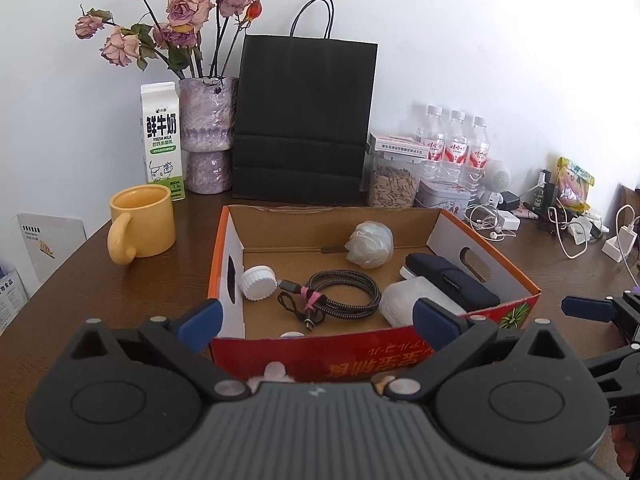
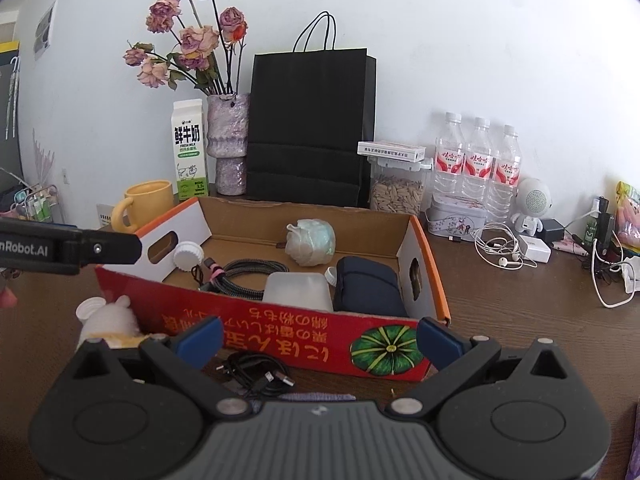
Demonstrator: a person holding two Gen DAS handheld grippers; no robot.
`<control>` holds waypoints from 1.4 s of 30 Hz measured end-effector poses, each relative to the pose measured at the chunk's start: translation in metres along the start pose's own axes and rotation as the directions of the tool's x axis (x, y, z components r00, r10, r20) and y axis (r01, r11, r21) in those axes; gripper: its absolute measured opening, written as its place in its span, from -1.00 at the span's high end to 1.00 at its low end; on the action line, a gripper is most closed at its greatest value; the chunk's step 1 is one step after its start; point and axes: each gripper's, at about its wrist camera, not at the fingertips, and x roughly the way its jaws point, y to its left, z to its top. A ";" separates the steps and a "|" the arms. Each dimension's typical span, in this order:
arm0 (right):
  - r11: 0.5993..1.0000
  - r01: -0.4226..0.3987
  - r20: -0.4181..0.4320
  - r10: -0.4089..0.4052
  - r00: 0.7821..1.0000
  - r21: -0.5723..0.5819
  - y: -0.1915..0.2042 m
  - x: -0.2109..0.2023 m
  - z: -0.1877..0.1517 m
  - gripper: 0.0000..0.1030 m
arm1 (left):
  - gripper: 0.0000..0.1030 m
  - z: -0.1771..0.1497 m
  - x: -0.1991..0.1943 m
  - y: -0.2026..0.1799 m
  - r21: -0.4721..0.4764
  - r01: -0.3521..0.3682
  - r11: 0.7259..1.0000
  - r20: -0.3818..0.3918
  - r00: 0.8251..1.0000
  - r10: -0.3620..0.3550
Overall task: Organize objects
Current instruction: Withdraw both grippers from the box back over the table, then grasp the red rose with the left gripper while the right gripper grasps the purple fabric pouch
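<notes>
1. Cardboard box (image 1: 372,344) sitting mid-tabletop, red printed wall on the near side, clearly the collection bin for the tidy-up.
2. Already inside: braided cable (image 1: 340,294) coiled in the middle, white lid (image 1: 259,282) leaning against the left wall, crumpled white wad (image 1: 370,243) toward the far side, dark pouch (image 1: 452,280) along the right wall, frosted white container (image 1: 412,304) tucked into the near right corner beside the pouch.
3. Still outside, judging by the right wrist view: a small black USB cable (image 2: 256,372) lying loose on the tabletop just in front of the red wall, plus a white plush toy (image 2: 108,320) near the box's near left corner. Probably the next candidates.
4. Right gripper (image 2: 319,344) hovering just above that loose cable, jaws spread wide, nothing between them. Looks lined up for a grab, though that's a guess.
5. Left gripper (image 1: 319,322) facing the near wall of the box, jaws also spread wide, empty. Seems parked out of the way so the other side has room.
6. Further out, not obviously part of the job: yellow mug (image 1: 142,222) left of the box, milk carton (image 1: 162,142), vase of dried roses, black paper bag (image 1: 304,124) against the wall, water bottles (image 1: 456,148) and a tangle of chargers on the far right.
</notes>
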 end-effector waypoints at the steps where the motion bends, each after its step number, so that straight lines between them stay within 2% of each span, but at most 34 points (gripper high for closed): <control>1: 1.000 -0.001 -0.008 0.001 1.000 -0.004 0.001 -0.002 -0.003 -1.00 | -1.00 -0.002 -0.002 0.001 0.003 -0.002 1.000 -0.004 1.000 0.002; 10: 1.000 -0.010 -0.071 0.009 0.997 -0.011 0.003 -0.019 -0.031 -1.00 | -1.00 -0.028 -0.022 0.008 0.013 -0.001 1.000 -0.045 0.999 0.001; 18: 0.999 -0.036 -0.141 0.033 0.989 -0.015 0.005 -0.029 -0.054 -1.00 | -1.00 -0.055 -0.035 0.012 0.014 0.029 0.999 -0.117 0.993 -0.027; 28: 0.998 -0.063 -0.197 0.064 0.978 0.008 0.009 -0.017 -0.064 -1.00 | -1.00 -0.079 -0.028 -0.014 0.057 0.124 0.991 -0.223 0.969 -0.109; 35: 0.998 -0.045 -0.220 0.052 0.974 0.039 0.005 -0.007 -0.068 -1.00 | -0.99 -0.084 -0.018 -0.015 0.028 0.131 0.991 -0.249 0.961 -0.120; 36: 0.998 -0.045 -0.221 0.052 0.974 0.038 0.006 -0.007 -0.069 -1.00 | -0.96 -0.085 -0.017 -0.014 0.022 0.130 0.991 -0.249 0.961 -0.121; 39: 0.999 -0.044 -0.220 0.050 0.974 0.031 0.009 -0.007 -0.070 -1.00 | -0.64 -0.086 -0.016 -0.011 -0.006 0.134 0.991 -0.253 0.958 -0.131; 41: 0.999 -0.047 -0.216 0.051 0.975 0.027 0.011 -0.008 -0.070 -1.00 | -0.25 -0.088 -0.016 -0.010 -0.022 0.151 0.988 -0.260 0.954 -0.152; 42: 0.999 -0.047 -0.215 0.051 0.975 0.025 0.011 -0.009 -0.070 -1.00 | -0.14 -0.088 -0.016 -0.010 -0.027 0.165 0.986 -0.263 0.950 -0.166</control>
